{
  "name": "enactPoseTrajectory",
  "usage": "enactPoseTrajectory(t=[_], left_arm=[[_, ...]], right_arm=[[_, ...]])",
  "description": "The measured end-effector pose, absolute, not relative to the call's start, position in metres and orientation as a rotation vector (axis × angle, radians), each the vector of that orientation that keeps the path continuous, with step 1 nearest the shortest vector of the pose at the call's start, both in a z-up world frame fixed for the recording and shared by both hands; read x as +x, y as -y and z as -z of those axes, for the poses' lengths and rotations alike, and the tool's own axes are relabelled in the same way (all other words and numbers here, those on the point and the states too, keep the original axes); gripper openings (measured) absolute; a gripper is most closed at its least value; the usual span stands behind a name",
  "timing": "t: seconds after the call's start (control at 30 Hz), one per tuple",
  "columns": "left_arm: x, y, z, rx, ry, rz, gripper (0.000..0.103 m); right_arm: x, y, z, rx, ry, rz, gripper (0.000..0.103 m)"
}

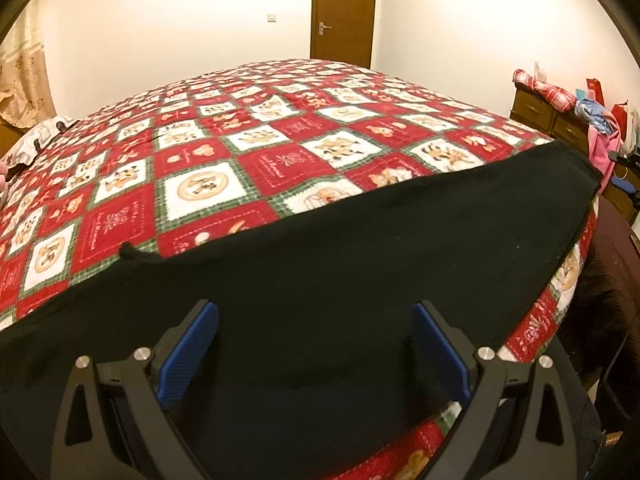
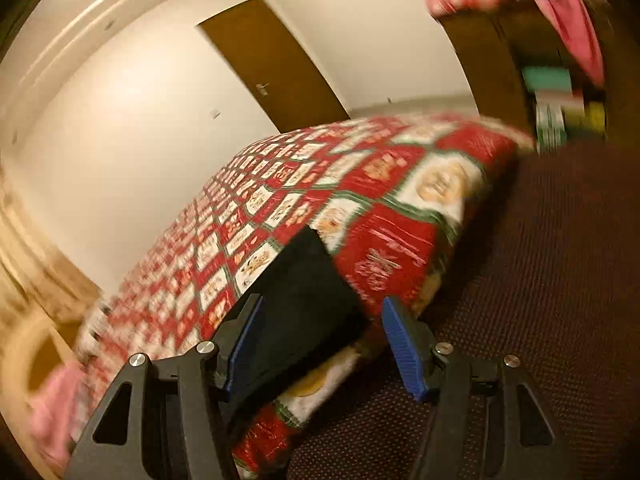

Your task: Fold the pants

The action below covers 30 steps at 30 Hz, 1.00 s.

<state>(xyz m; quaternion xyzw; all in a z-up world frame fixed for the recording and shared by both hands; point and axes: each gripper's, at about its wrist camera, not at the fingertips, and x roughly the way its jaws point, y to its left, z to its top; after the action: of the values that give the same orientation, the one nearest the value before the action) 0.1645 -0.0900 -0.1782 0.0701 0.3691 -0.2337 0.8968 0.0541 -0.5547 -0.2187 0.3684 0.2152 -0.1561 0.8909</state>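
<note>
The black pants [image 1: 360, 264] lie flat along the near edge of the bed [image 1: 240, 152], long axis crosswise, directly under the wide-open left gripper [image 1: 316, 344], while the wide-open right gripper [image 2: 320, 340] faces their end.

red checkered bedspread [image 1: 248, 148] mid-frame | brown door [image 1: 343, 12] top center | wooden dresser [image 1: 540, 114] right edge | beige curtain [image 1: 22, 76] far left

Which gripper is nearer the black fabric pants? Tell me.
Left. The left gripper hangs open directly over the black fabric pants; the right gripper, also open, sits off their end by the bed's edge.
</note>
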Motion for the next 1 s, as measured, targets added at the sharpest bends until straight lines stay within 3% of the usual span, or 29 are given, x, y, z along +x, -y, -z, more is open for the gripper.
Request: enactPoseTrajectory(t=[0.5, 0.6, 0.63, 0.77, 0.8, 0.83, 1.0], left_arm=[[0.170, 0.090, 0.191, 0.150, -0.747, 0.453, 0.101], [0.170, 0.089, 0.191, 0.143, -0.746, 0.453, 0.101], [0.170, 0.088, 0.191, 0.138, -0.746, 0.455, 0.101], [0.170, 0.087, 0.191, 0.135, -0.745, 0.458, 0.101], [0.170, 0.087, 0.191, 0.137, -0.745, 0.457, 0.101], [0.170, 0.086, 0.191, 0.136, -0.746, 0.457, 0.101], [0.170, 0.085, 0.191, 0.118, -0.748, 0.463, 0.101]], right_arm=[[0.083, 0.565, 0.252, 0.848, -0.475, 0.248, 0.061], [0.080, 0.567, 0.253, 0.847, -0.455, 0.274, 0.046], [0.078, 0.565, 0.250, 0.841, -0.447, 0.268, 0.035], [0.078, 0.564, 0.248, 0.834, -0.439, 0.246, 0.031], [0.079, 0.563, 0.248, 0.830, -0.442, 0.248, 0.027], [0.080, 0.562, 0.248, 0.820, -0.447, 0.246, 0.015], [0.073, 0.543, 0.222, 0.705, -0.384, 0.256, 0.012]])
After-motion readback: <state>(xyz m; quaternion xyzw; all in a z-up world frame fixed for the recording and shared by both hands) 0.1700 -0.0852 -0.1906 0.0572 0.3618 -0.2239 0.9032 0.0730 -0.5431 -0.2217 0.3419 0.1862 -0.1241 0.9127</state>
